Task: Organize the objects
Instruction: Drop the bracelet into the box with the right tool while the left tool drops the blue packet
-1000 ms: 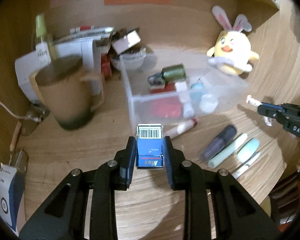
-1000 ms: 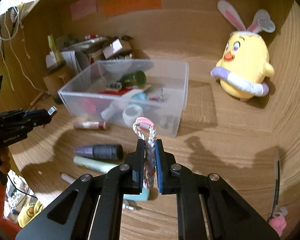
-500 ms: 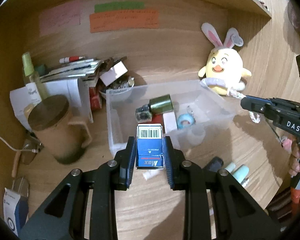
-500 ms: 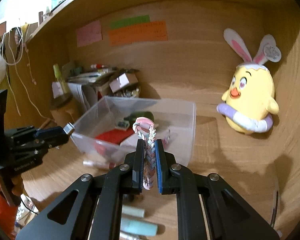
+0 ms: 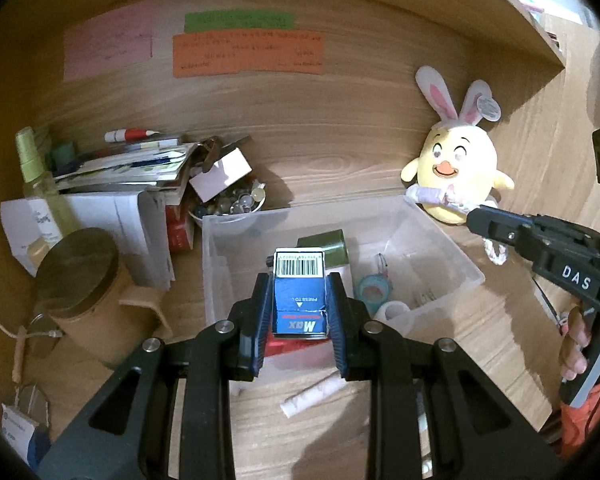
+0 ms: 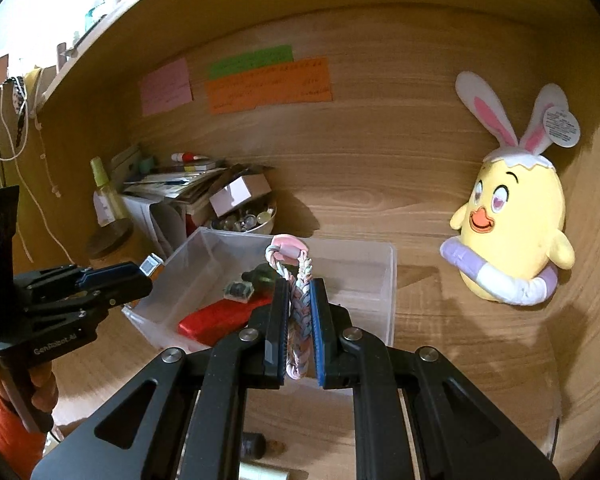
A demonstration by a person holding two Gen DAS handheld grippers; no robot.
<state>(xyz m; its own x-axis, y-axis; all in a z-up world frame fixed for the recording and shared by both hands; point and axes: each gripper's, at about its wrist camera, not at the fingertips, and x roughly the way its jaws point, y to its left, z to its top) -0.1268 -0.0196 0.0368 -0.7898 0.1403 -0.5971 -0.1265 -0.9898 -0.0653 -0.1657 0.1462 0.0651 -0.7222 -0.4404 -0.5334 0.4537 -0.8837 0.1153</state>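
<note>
The left tool point(image 5: 299, 304) pinches a small blue box point(image 5: 299, 295) held above the near part of the clear bin point(image 5: 440, 236), while the right tool point(image 6: 300, 332) clamps a braided cord point(image 6: 298, 312) and hovers level, pointing at the bin's near wall. The bin already holds a red case point(image 6: 216, 318), a green bottle point(image 5: 328, 246) and tape rolls point(image 5: 374, 290). By my reading both held items still need dropping in, and a white tube point(image 5: 312, 394) on the desk point(image 5: 480, 336) remains.
</note>
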